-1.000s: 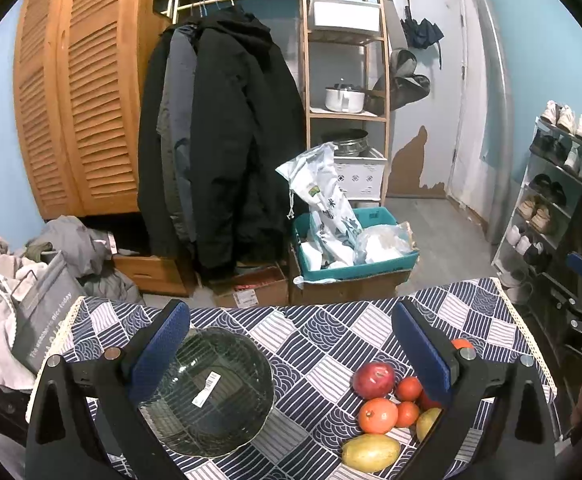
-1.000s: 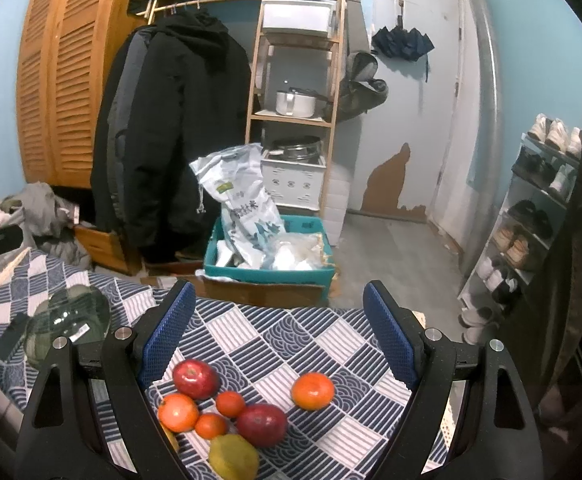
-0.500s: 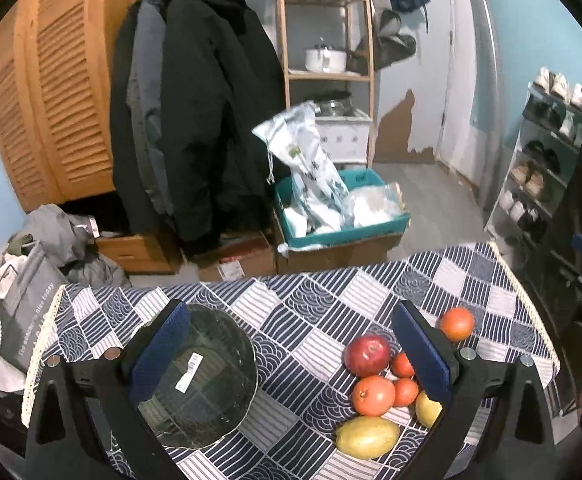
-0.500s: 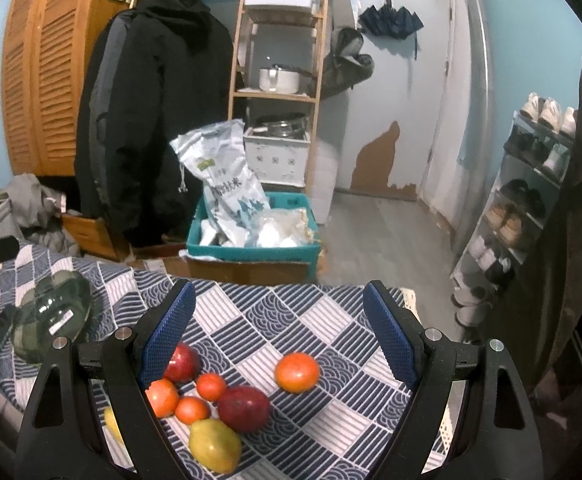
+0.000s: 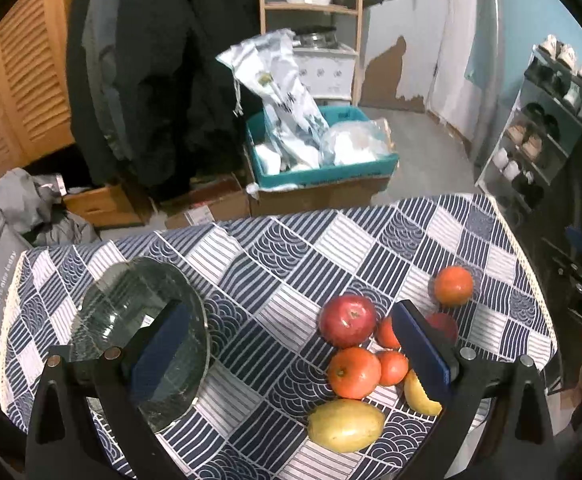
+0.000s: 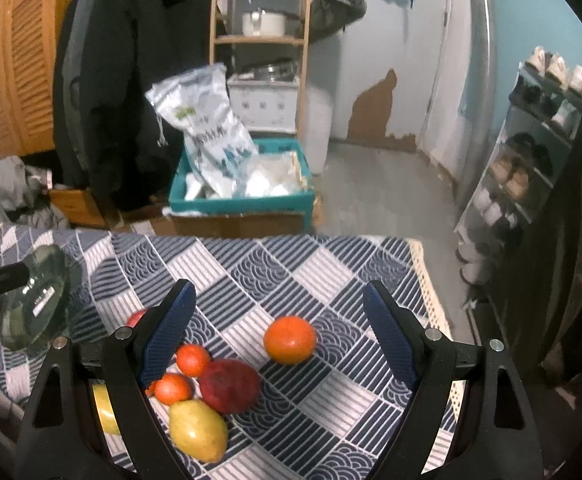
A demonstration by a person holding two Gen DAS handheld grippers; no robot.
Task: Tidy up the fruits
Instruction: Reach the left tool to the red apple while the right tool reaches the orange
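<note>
A clear glass bowl [image 5: 139, 332] sits on the left of the checked tablecloth [image 5: 291, 264]; its edge shows as the bowl [image 6: 31, 300] in the right wrist view. To its right lies a cluster of fruit: a red apple [image 5: 347, 320], an orange [image 5: 354, 372], small tangerines [image 5: 391, 366] and a yellow mango [image 5: 345, 424]. One orange [image 6: 290, 340] lies apart, right of the dark red apple [image 6: 229, 386]. My left gripper [image 5: 291, 360] hangs open above the cloth between bowl and fruit. My right gripper [image 6: 279, 344] is open, the lone orange between its fingers' line.
The table's far edge drops to the floor, where a teal crate [image 5: 323, 168] of bags sits on cardboard boxes. Coats [image 5: 163, 60] hang behind. A shoe rack [image 5: 547, 120] stands at the right, and clothes [image 5: 31, 208] are piled at the left.
Both grippers have tilted down and come closer to the table, so the bowl and fruit look larger and higher in view. Nothing on the cloth has moved; both stay open.
</note>
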